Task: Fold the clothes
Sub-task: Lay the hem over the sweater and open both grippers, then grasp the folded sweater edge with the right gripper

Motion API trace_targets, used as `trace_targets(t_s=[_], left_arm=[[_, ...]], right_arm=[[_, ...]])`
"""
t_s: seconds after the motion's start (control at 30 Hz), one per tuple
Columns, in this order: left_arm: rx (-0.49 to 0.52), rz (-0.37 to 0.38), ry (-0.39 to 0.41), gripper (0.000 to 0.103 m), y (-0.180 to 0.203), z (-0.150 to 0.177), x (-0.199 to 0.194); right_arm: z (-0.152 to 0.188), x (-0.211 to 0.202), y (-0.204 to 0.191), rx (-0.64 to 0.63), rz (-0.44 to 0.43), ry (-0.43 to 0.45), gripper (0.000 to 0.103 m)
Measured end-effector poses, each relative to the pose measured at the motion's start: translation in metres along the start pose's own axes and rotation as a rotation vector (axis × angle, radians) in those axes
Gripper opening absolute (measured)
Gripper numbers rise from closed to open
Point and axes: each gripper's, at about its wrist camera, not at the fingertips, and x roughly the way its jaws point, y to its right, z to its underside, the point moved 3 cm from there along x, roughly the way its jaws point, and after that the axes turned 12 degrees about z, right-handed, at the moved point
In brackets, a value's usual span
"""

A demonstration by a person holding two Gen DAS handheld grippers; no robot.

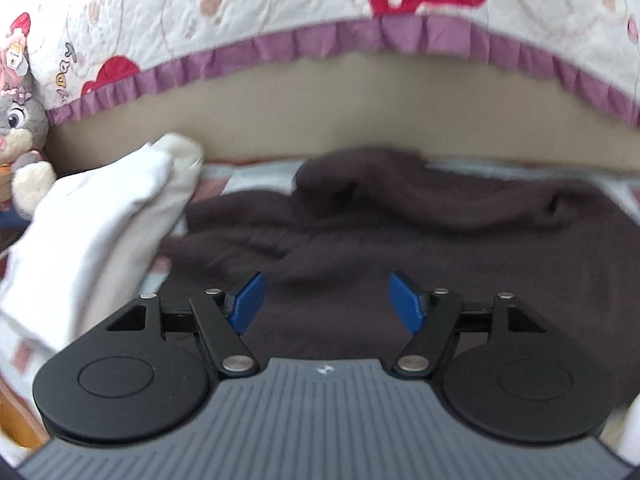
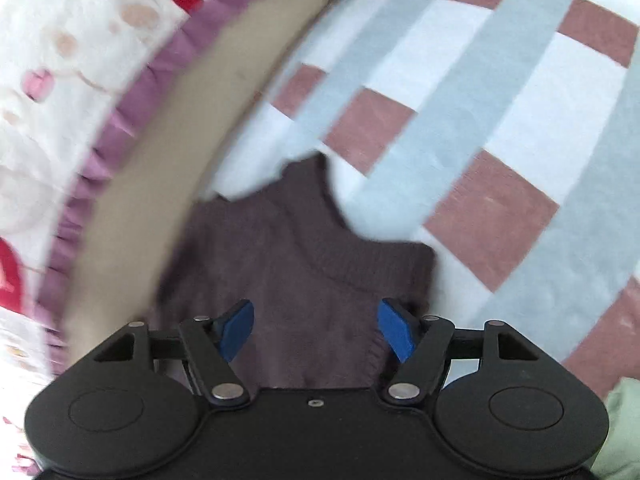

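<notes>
A dark brown knitted sweater (image 1: 400, 232) lies rumpled on a checked mat, filling the middle of the left wrist view. My left gripper (image 1: 326, 300) is open just above the sweater, holding nothing. In the right wrist view the sweater (image 2: 280, 272) shows its ribbed end, pointing away from me. My right gripper (image 2: 316, 328) is open over that end, with the knit between and below the blue pads (image 2: 238, 330); it grips nothing.
A white garment (image 1: 92, 232) lies at the sweater's left. A beige bed side (image 1: 360, 108) with a purple-frilled quilt (image 1: 280, 4) rises behind. A plush rabbit (image 1: 20, 128) sits far left. The checked mat (image 2: 480, 120) spreads right; a pale green cloth (image 2: 624, 428) lies at the lower right.
</notes>
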Motion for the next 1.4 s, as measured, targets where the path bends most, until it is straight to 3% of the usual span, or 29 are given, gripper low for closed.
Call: trace_targets(t_s=[0.1,0.2,0.27,0.37,0.47,0.63,0.7,0.77,0.9,1.0,1.07,1.1,1.17,1.2,1.27,1.4], left_arm=[[0.048,-0.021,-0.028,0.073,-0.024,0.021,-0.018],[-0.014,-0.034,-0.051,0.078,-0.057,0.053,-0.022],[-0.140,-0.009,-0.097,0.078,-0.078,0.076,-0.015],[-0.375,0.095,-0.098,0.078,-0.101,0.108,-0.003],[-0.550,0.158,-0.136,0.078,-0.112,0.127,0.021],[-0.589,0.154,-0.102,0.078,-0.115,0.119,0.029],[-0.598,0.165,-0.093,0.078,-0.118,0.114,0.030],[-0.595,0.163,-0.073,0.078,-0.121,0.110,0.028],[-0.568,0.169,-0.032,0.078,-0.122,0.104,0.024],[-0.538,0.172,-0.014,0.078,-0.118,0.100,0.028],[-0.539,0.163,-0.018,0.078,-0.117,0.099,0.032],[-0.536,0.159,-0.021,0.078,-0.116,0.099,0.034],[-0.502,0.170,-0.027,0.064,-0.112,0.098,0.036],[-0.407,0.221,-0.018,0.045,-0.101,0.095,0.033],[-0.236,0.294,0.015,0.044,-0.079,0.091,0.022],[-0.121,0.447,0.048,0.047,-0.043,0.085,0.011]], right_arm=[[0.005,0.008,-0.010,-0.062,0.121,-0.022,0.074],[0.007,0.003,-0.013,-0.086,0.192,0.000,0.074],[0.005,-0.003,-0.012,-0.079,0.185,0.027,0.074],[-0.001,-0.001,0.001,-0.012,0.219,0.037,0.074],[-0.004,0.008,0.011,0.045,0.212,-0.024,0.074],[0.019,0.016,0.010,0.081,0.034,-0.247,0.077],[0.032,0.015,0.002,0.047,0.022,-0.317,0.078],[0.044,0.001,-0.008,-0.010,0.003,-0.333,0.078],[0.053,-0.028,-0.047,-0.344,0.043,-0.260,0.078],[0.069,-0.040,-0.082,-0.810,0.125,-0.131,0.078],[0.092,-0.047,-0.099,-1.139,0.109,-0.051,0.077],[0.108,-0.047,-0.102,-1.296,0.105,-0.059,0.076],[0.140,-0.047,-0.106,-1.610,0.096,-0.074,0.074],[0.156,-0.041,-0.104,-1.709,0.135,-0.073,0.074],[0.186,-0.030,-0.102,-1.907,0.215,-0.070,0.074],[0.219,0.000,-0.097,-2.051,0.254,-0.104,0.073]])
